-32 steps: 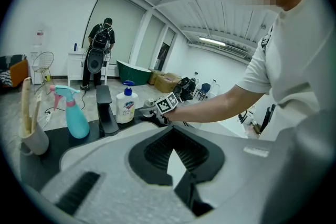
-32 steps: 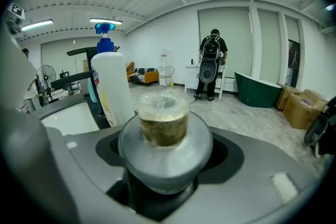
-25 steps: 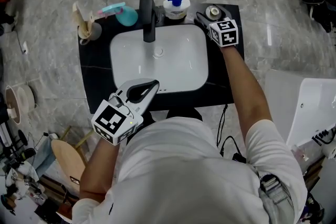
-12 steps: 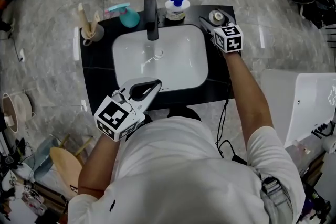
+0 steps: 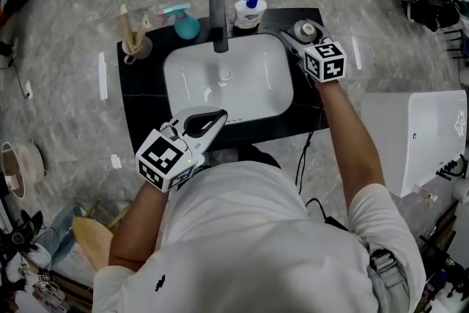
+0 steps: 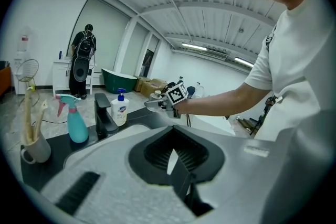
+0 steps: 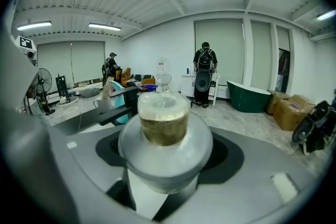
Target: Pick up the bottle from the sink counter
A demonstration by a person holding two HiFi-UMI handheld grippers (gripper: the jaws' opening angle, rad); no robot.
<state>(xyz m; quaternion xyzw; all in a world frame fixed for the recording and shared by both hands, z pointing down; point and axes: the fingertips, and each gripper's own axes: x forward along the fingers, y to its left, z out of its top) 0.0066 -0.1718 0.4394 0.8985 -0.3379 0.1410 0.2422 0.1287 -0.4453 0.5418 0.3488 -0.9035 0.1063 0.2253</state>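
Gripping the round grey body of the bottle (image 7: 165, 136), the jaws of the right gripper (image 5: 296, 38) take it low, below its pale cap. This is probably so the wide part sits squarely between them and cannot tip. The bottle is at the back right corner of the black worktop (image 5: 139, 113); whether it has left the surface I cannot tell. The soap dispenser (image 5: 250, 10) and the tap (image 5: 218, 26) are near on its left, so a straight upward lift looks safest. The left gripper (image 6: 173, 159) has its jaws together on nothing and hangs over the front edge by the sink (image 5: 190, 84), seemingly parked clear of the reach.
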